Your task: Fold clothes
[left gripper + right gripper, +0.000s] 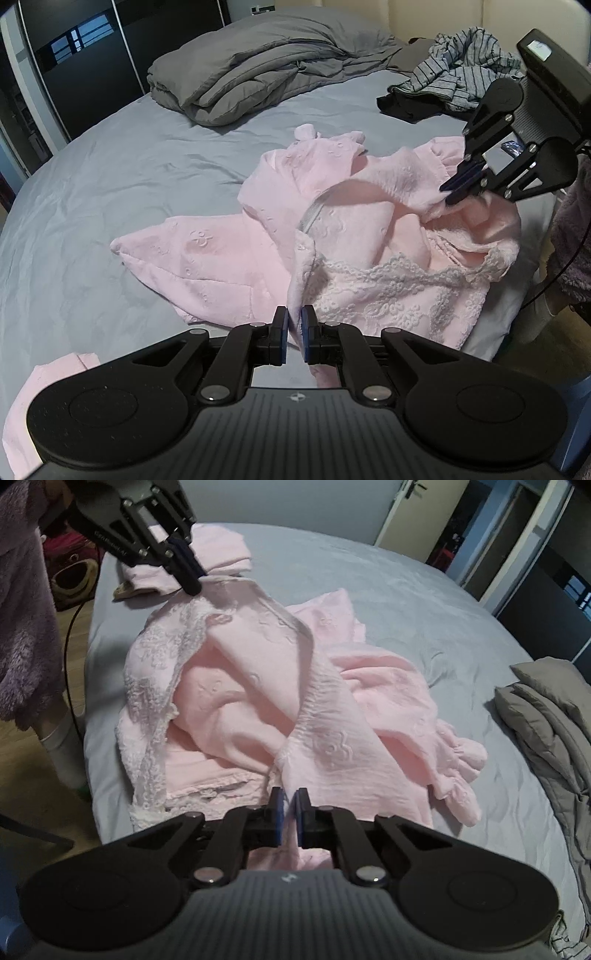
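Note:
A pink fleece garment point(229, 258) with white lace trim point(391, 284) lies crumpled on the grey-blue bed sheet point(110, 177). My left gripper point(294, 332) is shut on a fold of the garment's near edge. My right gripper point(452, 192) is shut on another edge at the right and holds it slightly raised. In the right wrist view the garment point(258, 709) spreads ahead; my right gripper point(290, 812) pinches a fold, and my left gripper point(192, 578) grips the far lace-trimmed edge.
A folded grey duvet point(251, 74) lies at the far side of the bed. A striped garment point(469, 62) and a dark one point(410, 105) lie at the back right. Folded pink cloth point(221, 554) lies beyond the left gripper. The bed's edge and wooden floor point(29, 775) are close by.

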